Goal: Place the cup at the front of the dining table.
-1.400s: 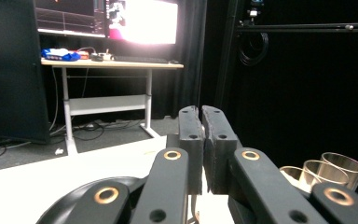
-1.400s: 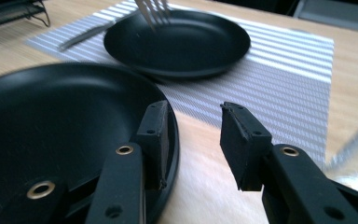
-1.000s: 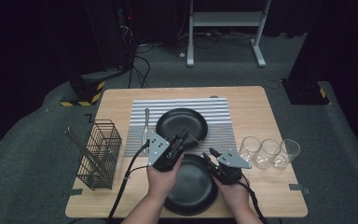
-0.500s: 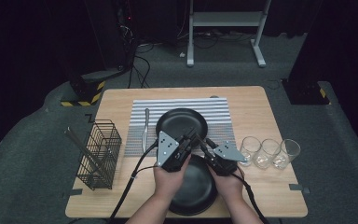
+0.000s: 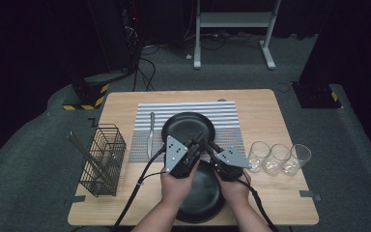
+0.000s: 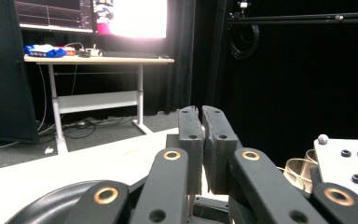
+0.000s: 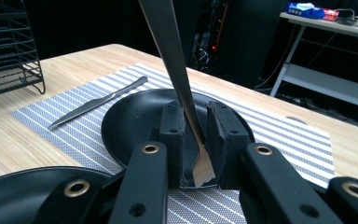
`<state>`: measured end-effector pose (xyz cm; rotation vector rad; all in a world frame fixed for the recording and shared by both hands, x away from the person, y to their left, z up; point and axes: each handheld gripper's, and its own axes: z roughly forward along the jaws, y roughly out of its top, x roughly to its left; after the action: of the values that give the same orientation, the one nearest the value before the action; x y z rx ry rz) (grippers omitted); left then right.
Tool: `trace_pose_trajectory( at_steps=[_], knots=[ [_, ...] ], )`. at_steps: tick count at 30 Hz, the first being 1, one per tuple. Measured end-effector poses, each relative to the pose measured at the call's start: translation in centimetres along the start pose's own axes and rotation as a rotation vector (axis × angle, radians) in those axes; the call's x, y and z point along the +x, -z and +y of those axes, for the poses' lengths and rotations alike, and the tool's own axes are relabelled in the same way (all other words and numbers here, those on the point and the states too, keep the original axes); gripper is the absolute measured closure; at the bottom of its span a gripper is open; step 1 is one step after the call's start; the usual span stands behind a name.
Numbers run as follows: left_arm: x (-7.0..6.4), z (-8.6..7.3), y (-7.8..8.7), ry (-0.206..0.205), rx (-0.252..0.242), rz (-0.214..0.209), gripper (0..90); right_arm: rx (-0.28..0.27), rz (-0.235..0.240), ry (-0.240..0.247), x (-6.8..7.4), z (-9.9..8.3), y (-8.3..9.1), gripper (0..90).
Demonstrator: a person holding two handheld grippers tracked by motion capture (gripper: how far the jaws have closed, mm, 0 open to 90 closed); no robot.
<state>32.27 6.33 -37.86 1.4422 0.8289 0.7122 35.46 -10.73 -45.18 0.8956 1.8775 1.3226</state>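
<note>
A metal fork [image 7: 177,70] hangs tines down over the near rim of the far black plate [image 5: 183,125]. Its handle rises out of the top of the right gripper view. My left gripper [image 5: 202,139] is shut, and in its own view its jaws [image 6: 201,116] press together on a thin strip of metal, the fork's handle. My right gripper [image 5: 211,146] is right beside it. The right gripper [image 7: 196,112] has the fork's head between its jaws, with a narrow gap still showing on the left side. A second black plate [image 5: 205,193] lies under both hands.
A table knife [image 5: 150,133] lies on the striped placemat [image 5: 222,113], left of the far plate. A black wire rack [image 5: 104,159] stands at the left of the wooden table [image 5: 280,203]. Three clear glasses [image 5: 277,158] stand in a row at the right.
Both hands have moved forward from above the near plate to the far plate's near rim. The two grippers have come together, tips now almost touching.
</note>
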Motion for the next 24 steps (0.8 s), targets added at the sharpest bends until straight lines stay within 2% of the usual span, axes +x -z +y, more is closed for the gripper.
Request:
trace_pose_trajectory(
  at_steps=[5,12,15,21,24],
  knots=[
    [-0.1,0.1,-0.2,-0.008,0.004,-0.005,86.2,0.001,0.013,0.000,-0.1,0.0,-0.1,78.8],
    [-0.3,0.3,-0.8,-0.008,0.010,-0.019,84.7,0.003,0.001,0.065,0.5,-0.1,0.0,83.8],
    [-0.5,0.4,-1.0,-0.019,0.012,-0.020,83.9,0.000,-0.001,0.086,0.7,-0.1,0.0,85.3],
    [-0.7,0.5,-1.1,-0.008,0.008,-0.036,80.5,0.002,-0.001,0.070,0.4,-0.1,0.0,85.6],
    [-0.6,0.7,-0.5,0.000,-0.013,-0.039,78.0,0.010,0.000,0.036,0.0,-0.2,0.0,85.6]
  ],
)
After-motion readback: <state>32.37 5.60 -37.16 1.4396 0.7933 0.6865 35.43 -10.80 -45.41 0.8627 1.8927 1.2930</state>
